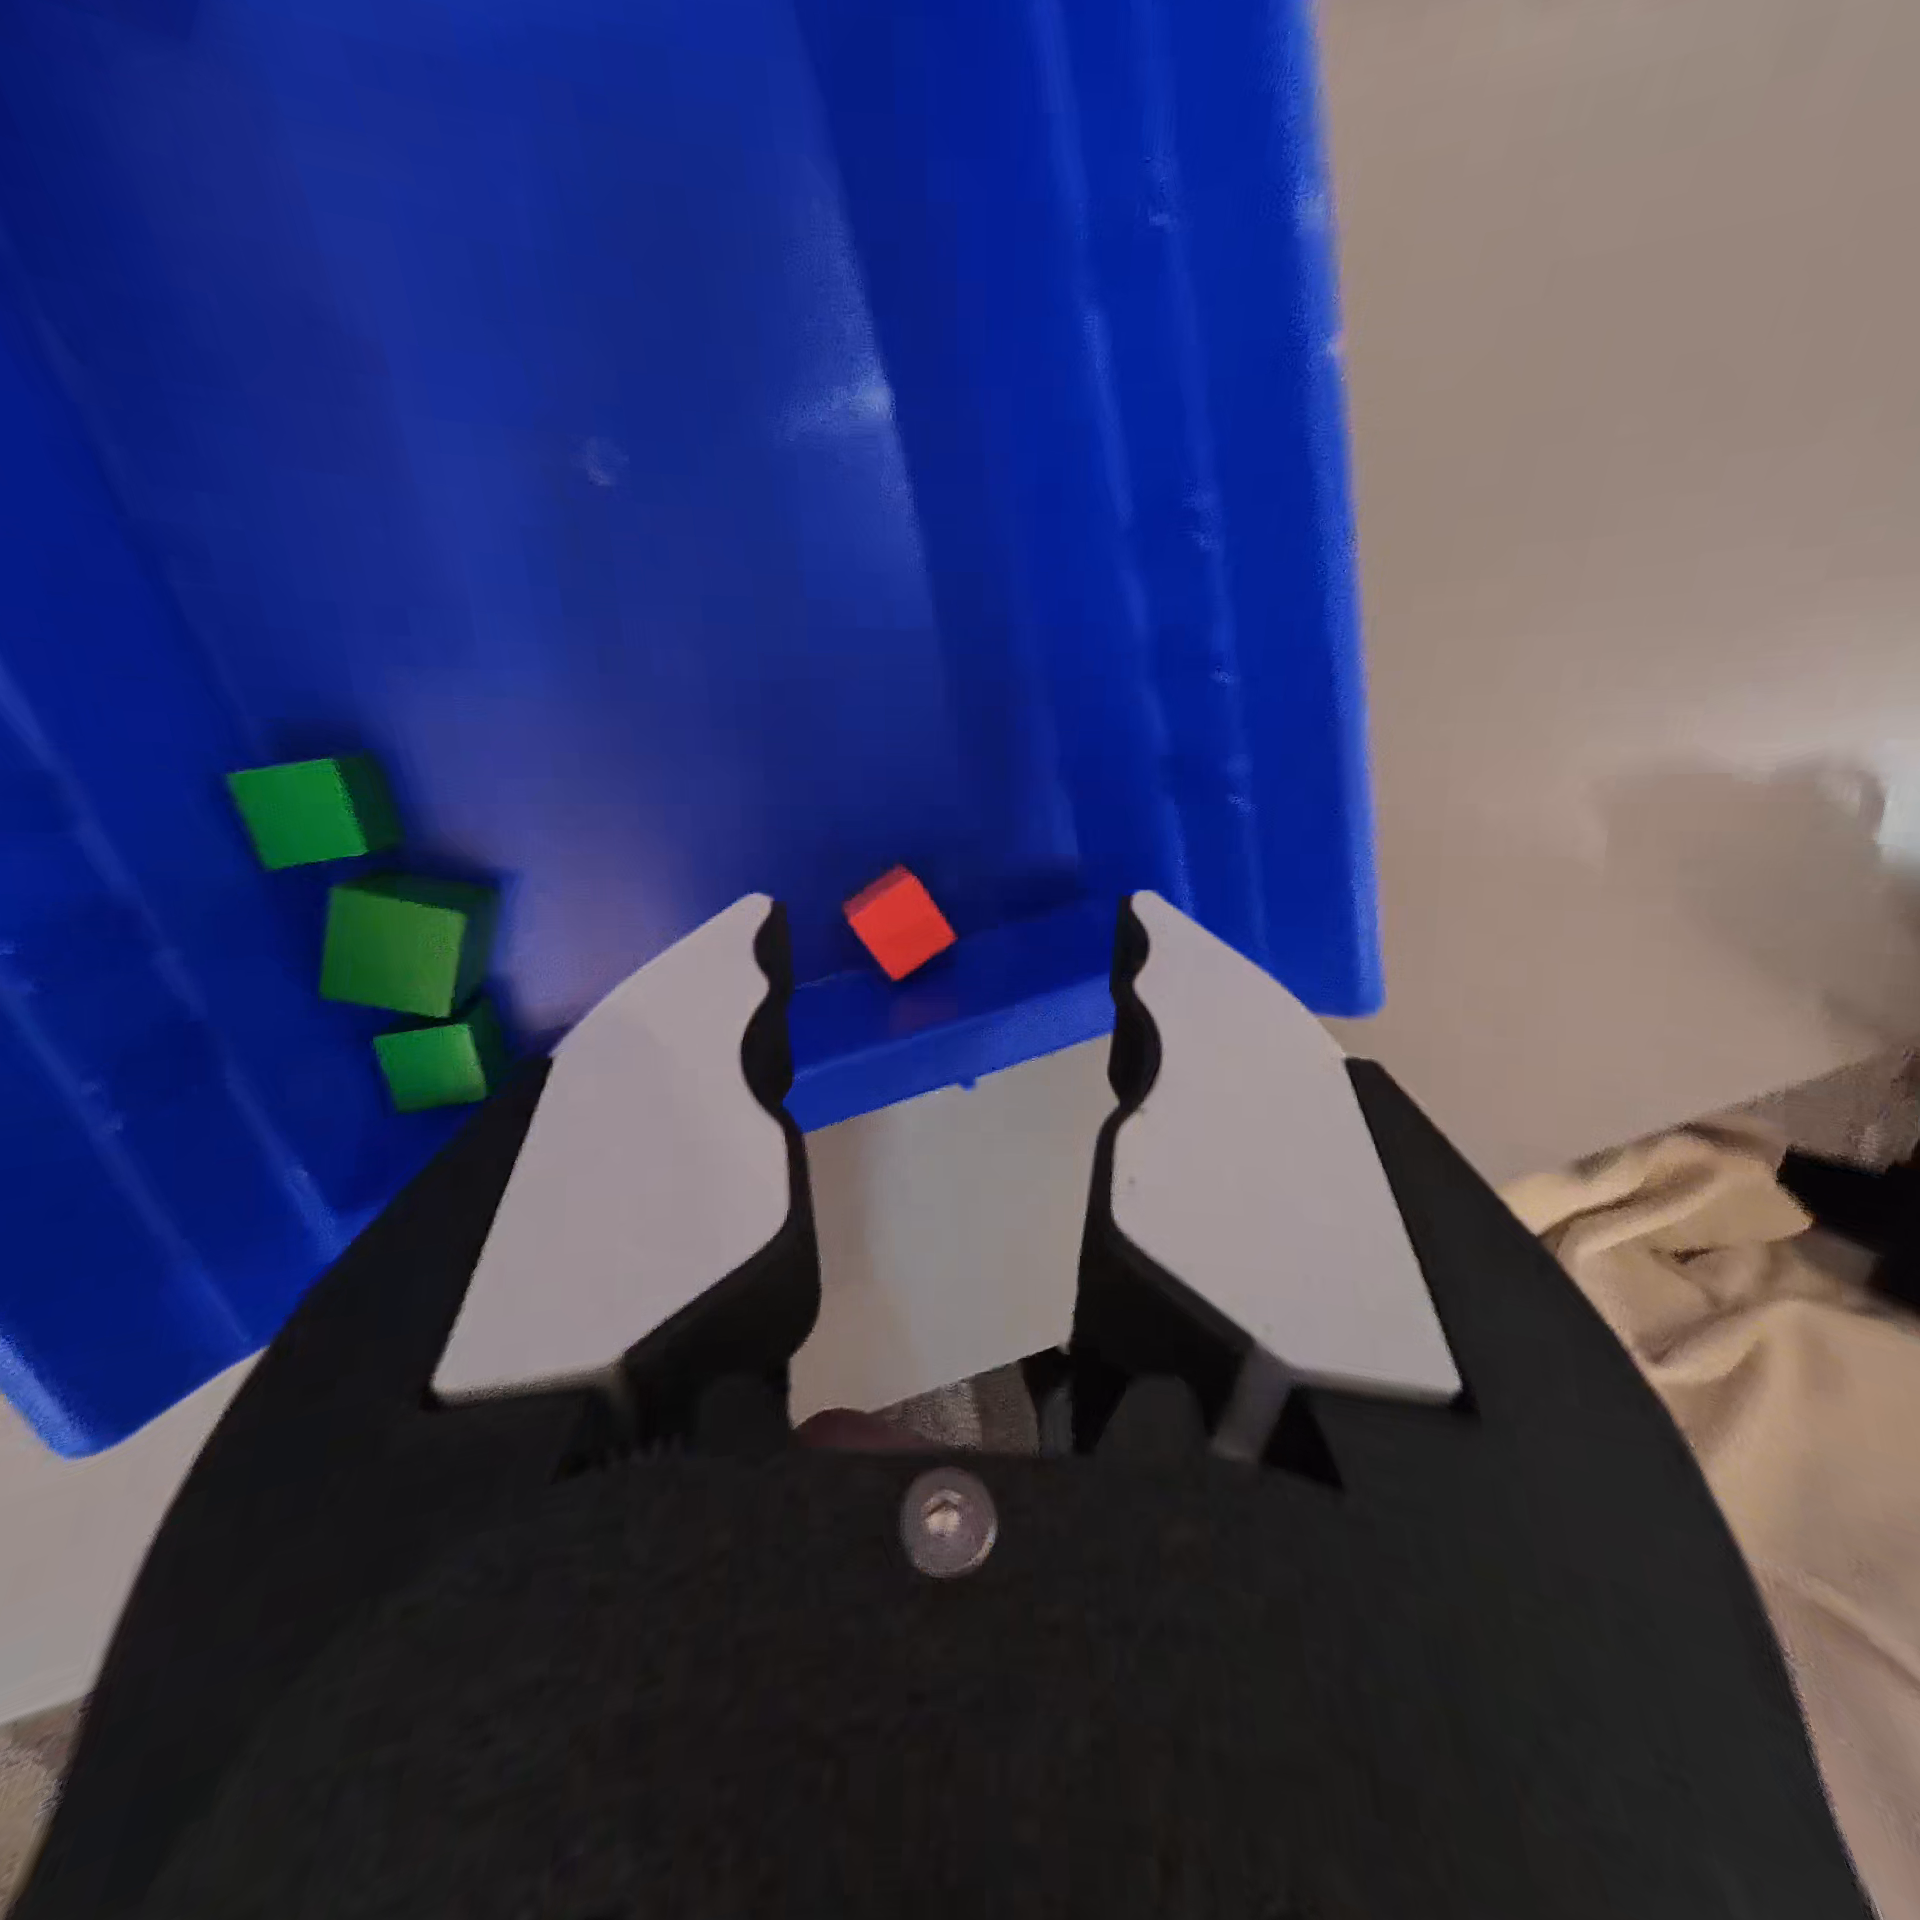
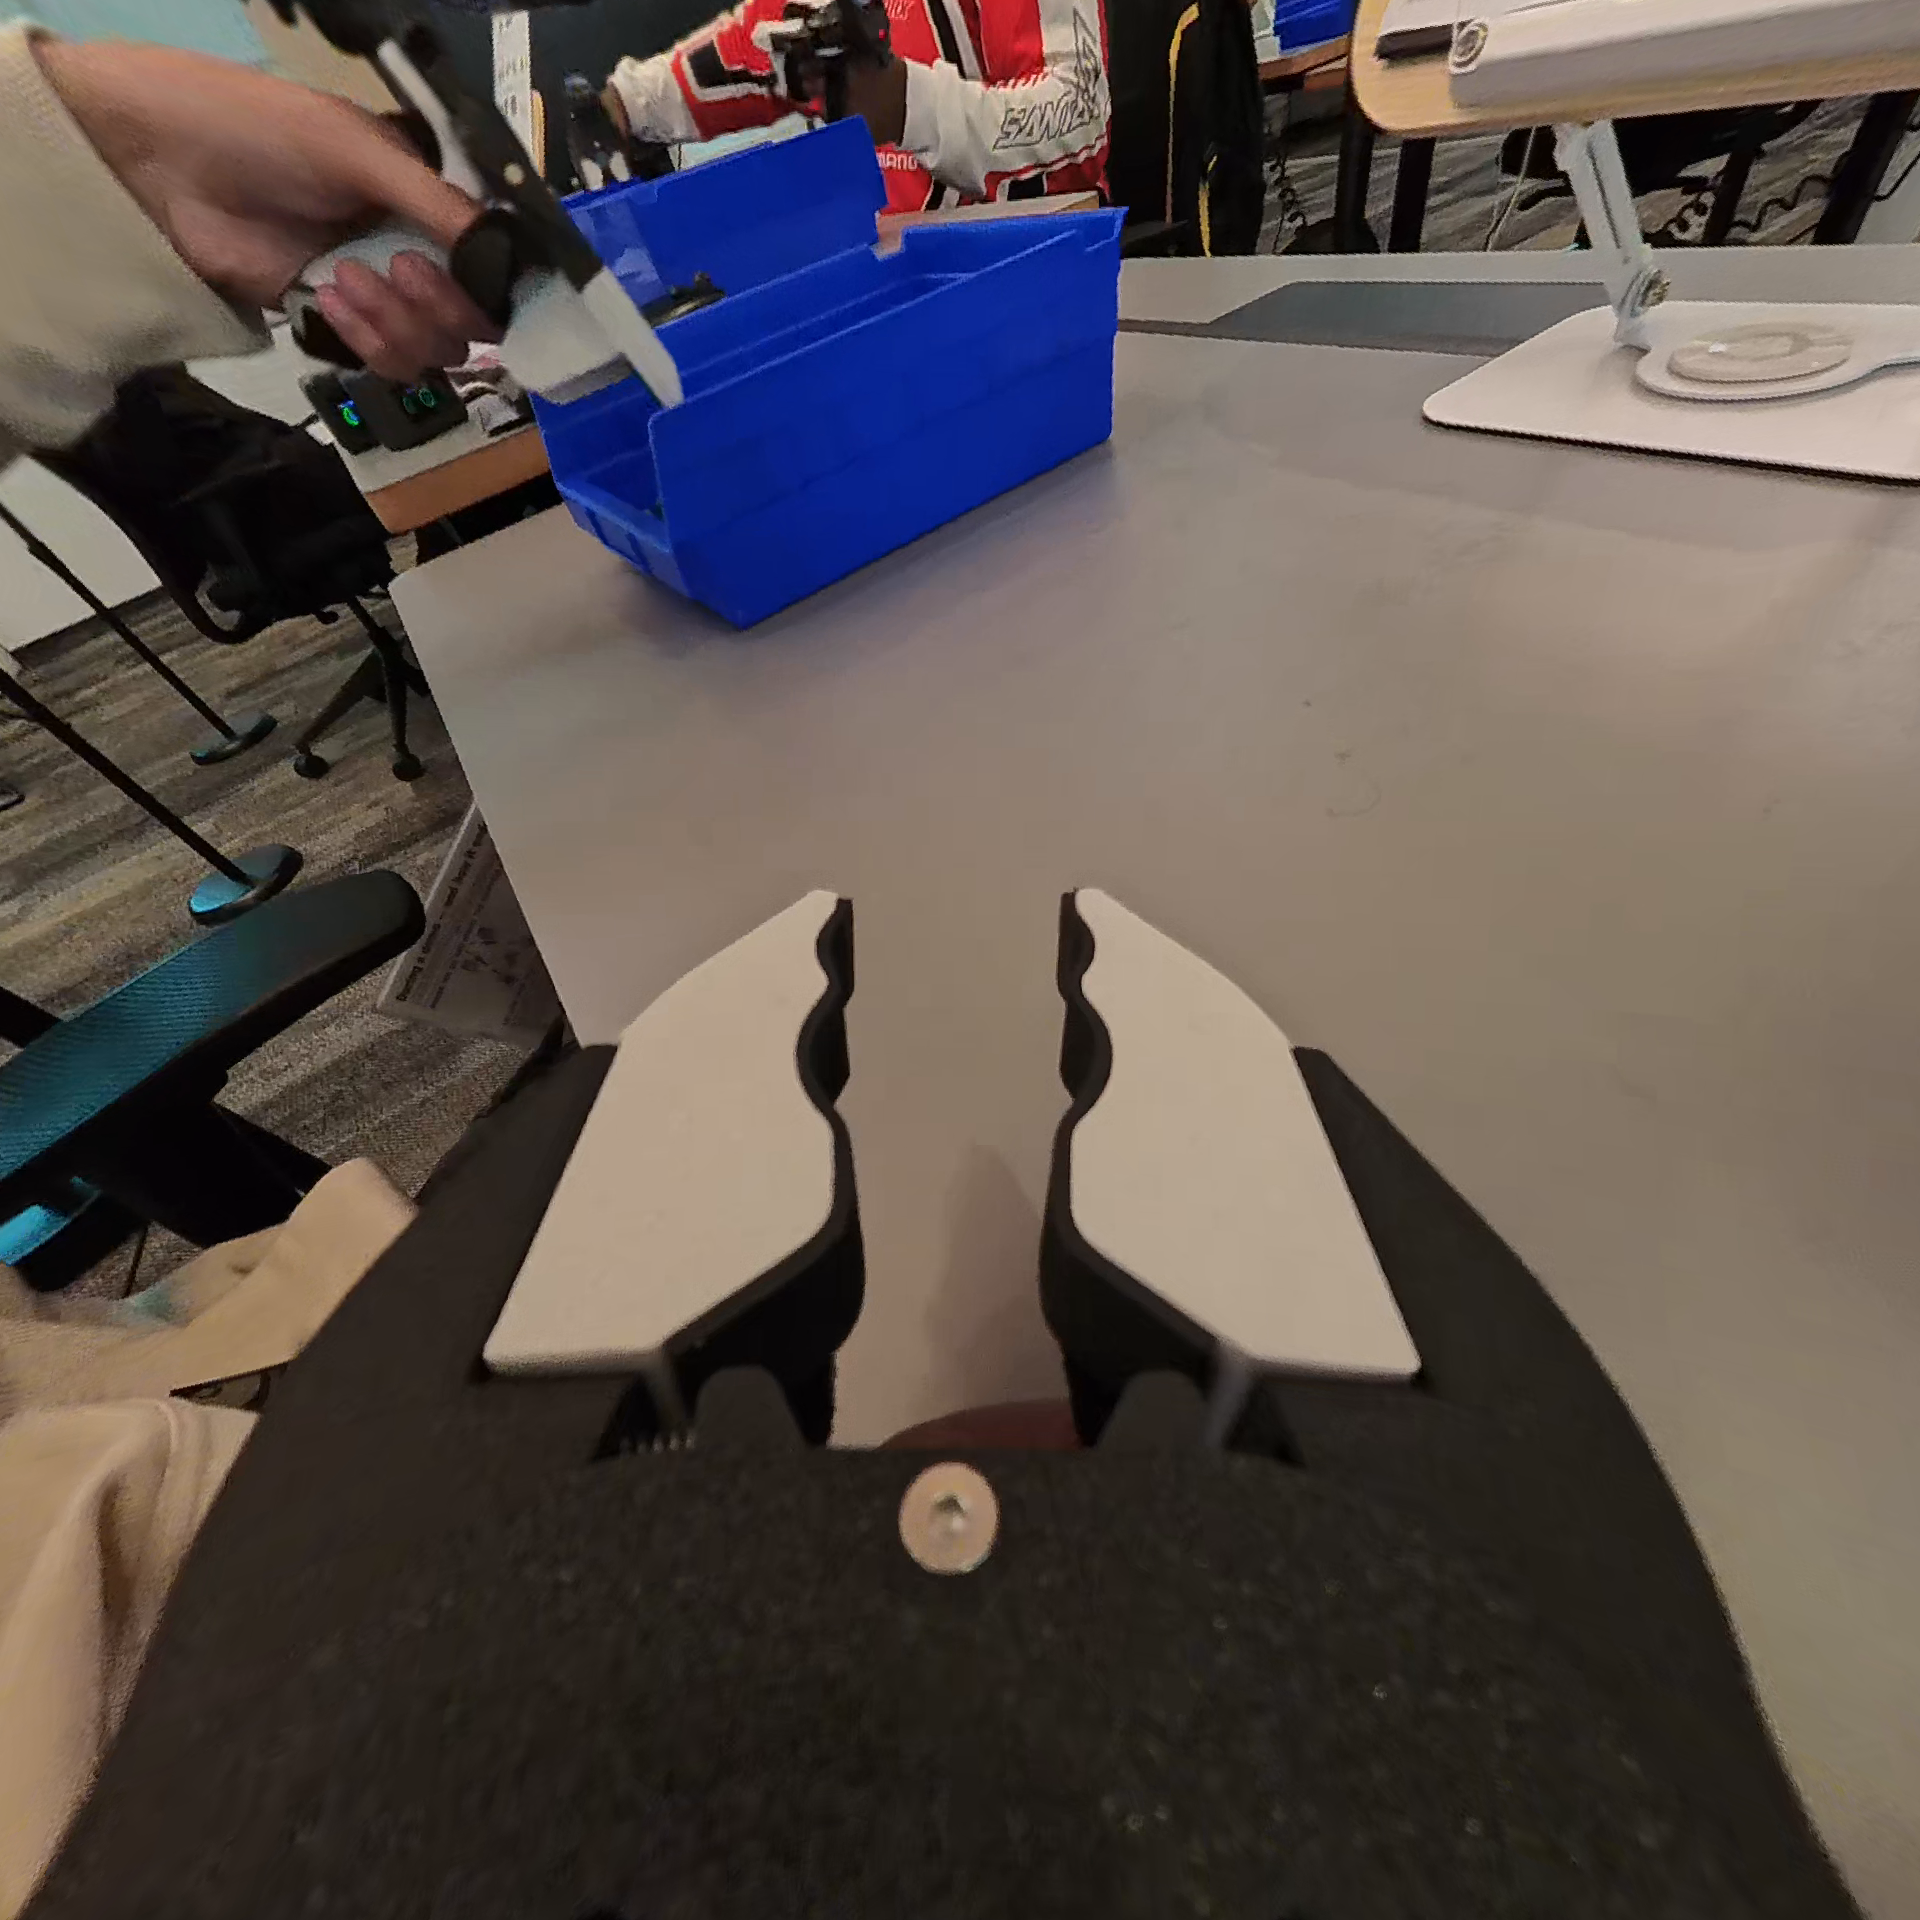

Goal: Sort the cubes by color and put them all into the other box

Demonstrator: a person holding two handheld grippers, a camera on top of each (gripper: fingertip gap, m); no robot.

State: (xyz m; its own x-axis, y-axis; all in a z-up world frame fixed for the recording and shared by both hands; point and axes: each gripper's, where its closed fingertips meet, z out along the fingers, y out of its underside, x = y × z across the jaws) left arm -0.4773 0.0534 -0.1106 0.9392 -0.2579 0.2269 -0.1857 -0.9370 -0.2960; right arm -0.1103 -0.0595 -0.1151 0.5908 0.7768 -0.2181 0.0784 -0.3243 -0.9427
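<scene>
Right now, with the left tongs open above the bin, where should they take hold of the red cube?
Probably from above, across two opposite flat sides of the red cube. It sits turned diagonally near the blue bin's low front lip, so the left tongs would need rotating.

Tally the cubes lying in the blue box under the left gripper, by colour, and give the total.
Green cubes: 3
Red cubes: 1
Total: 4 cubes in the blue box
</scene>
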